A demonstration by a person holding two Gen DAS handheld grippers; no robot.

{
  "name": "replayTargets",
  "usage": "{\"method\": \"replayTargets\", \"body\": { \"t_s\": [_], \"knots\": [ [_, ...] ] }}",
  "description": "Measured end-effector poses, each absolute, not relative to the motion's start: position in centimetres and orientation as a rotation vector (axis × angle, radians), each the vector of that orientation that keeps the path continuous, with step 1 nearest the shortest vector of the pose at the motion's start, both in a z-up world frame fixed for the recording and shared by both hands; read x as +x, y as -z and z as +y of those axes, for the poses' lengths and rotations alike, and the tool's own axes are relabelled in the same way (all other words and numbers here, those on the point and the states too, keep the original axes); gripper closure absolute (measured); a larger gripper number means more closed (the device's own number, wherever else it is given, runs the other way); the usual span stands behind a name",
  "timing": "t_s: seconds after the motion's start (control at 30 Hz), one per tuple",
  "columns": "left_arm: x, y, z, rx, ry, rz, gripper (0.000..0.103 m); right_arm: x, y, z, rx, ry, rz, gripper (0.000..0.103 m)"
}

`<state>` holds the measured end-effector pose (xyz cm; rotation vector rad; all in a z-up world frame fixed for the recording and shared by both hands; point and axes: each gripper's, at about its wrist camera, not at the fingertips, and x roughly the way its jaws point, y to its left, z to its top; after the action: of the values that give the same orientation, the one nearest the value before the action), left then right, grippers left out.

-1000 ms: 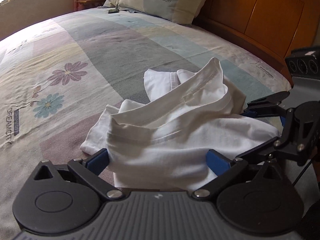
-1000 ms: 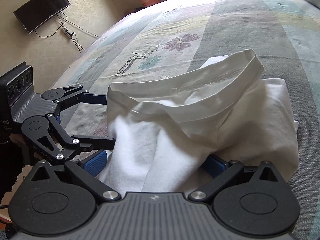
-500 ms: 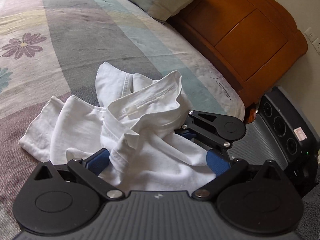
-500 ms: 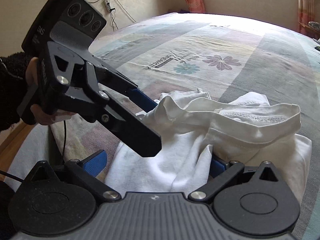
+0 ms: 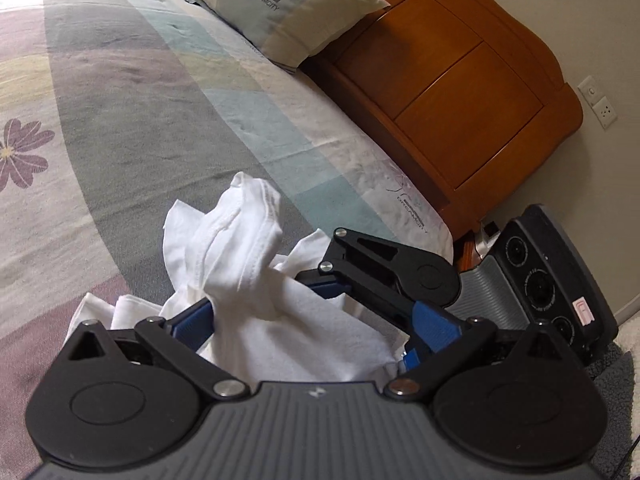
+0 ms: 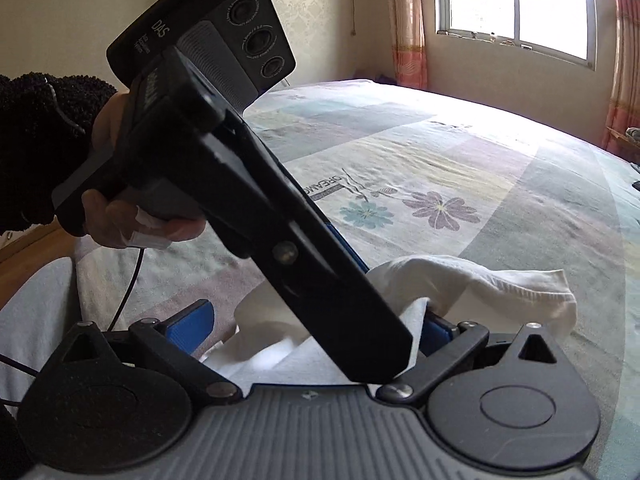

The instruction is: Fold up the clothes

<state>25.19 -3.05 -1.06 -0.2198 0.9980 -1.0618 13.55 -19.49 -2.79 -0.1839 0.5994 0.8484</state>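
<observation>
White and soft, the shirt (image 5: 248, 280) sits in a bunched heap on the bed (image 5: 140, 92), close to the bed's near edge and well away from the pillow (image 5: 280, 4). Both tools are pushed into it.

In the left wrist view, the left tool (image 5: 308, 320) has its two blue fingers set wide, with cloth filling the space between them. I cannot tell if they are pinching the cloth or just sitting around it. The right tool (image 5: 332, 276) pokes into the heap from the side, and its tips are hidden in the cloth, so I cannot tell its grip there. In the right wrist view, its blue fingers stand apart with cloth lying between them, but the left tool's black body covers the middle.

What could go wrong? The two tools cross very close together. If one turns or lifts fast, they may bump and knock the cloth loose. The shirt is twisted up, so a pull from one side may drag the whole heap instead of opening it. One part sticks up like a little peak, and it may flop over and make a new tangle. A cord hangs below the hand (image 6: 132, 216) and could catch.

There is lots of open bed toward the flowers (image 6: 436, 208) and the window (image 6: 516, 4). The headboard (image 5: 440, 80) and the bed's edge are close on the right, so that side is tight.
</observation>
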Motion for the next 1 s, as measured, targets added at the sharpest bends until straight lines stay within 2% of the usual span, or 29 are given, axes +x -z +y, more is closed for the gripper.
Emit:
{"method": "replayTargets", "body": {
  "t_s": [0.2, 0.37, 0.77, 1.0],
  "knots": [
    [29.8, -0.9, -3.4, -0.137, 1.001, 0.908, 0.001, 18.0, 2.1, -18.1, -0.289, -0.814, 0.569, 0.000],
    [31.1, 0.0, 0.6, -0.128, 0.819, 0.900, 0.001, 21.1, 2.6, -20.4, -0.269, -0.730, 0.637, 0.000],
    [21.8, 5.3, 5.5, 0.047, 0.519, 1.018, 0.001, 16.2, 0.6, -28.5, -0.148, -0.569, 0.697, 0.000],
    [18.7, 4.0, 4.0, 0.031, 0.504, 0.993, 0.001, 14.3, -0.5, -30.8, -0.097, -0.438, 0.688, 0.000]
  ]
}}
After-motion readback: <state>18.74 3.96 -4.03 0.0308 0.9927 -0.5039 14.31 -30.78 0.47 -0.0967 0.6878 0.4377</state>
